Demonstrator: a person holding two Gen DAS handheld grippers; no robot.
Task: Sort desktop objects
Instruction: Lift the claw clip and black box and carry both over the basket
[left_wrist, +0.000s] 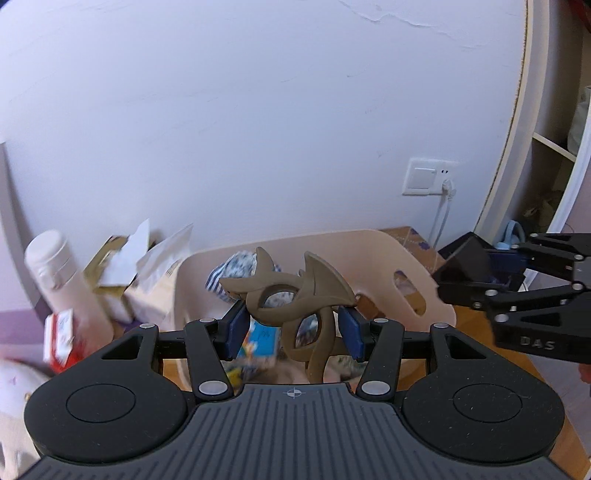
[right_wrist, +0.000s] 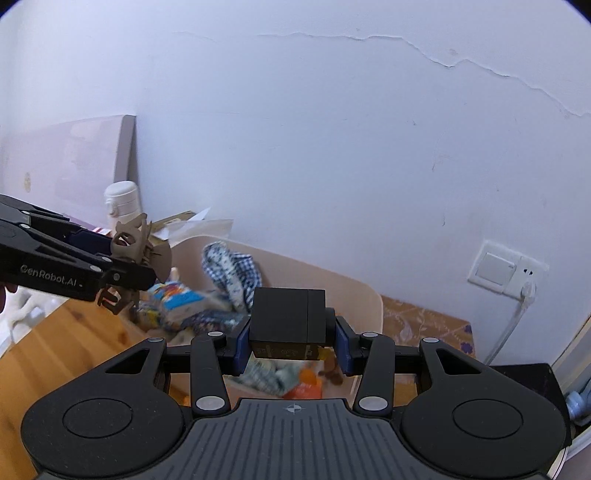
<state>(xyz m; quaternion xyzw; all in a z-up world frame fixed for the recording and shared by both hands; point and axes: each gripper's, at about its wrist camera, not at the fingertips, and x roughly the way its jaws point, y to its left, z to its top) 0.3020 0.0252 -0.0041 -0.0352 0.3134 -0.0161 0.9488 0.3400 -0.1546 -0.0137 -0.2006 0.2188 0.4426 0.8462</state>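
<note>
2 grippers were up over 1 beige bin (left_wrist: 424, 269). The left gripper (left_wrist: 293, 332) had its blue pads pressed against 1 brown horned plastic figure (left_wrist: 295, 295), held above the bin's near edge. The right gripper (right_wrist: 291, 339) was clamped on 1 black box (right_wrist: 288, 319), also above the bin. Inside lay 1 blue-checked cloth (right_wrist: 232, 269) and 1 colourful carton (right_wrist: 181, 299). Left of the bin stood 1 white bottle (left_wrist: 55, 266) among torn paper packaging (left_wrist: 147, 266); 1 wall socket (left_wrist: 428, 177) sat behind.
</note>
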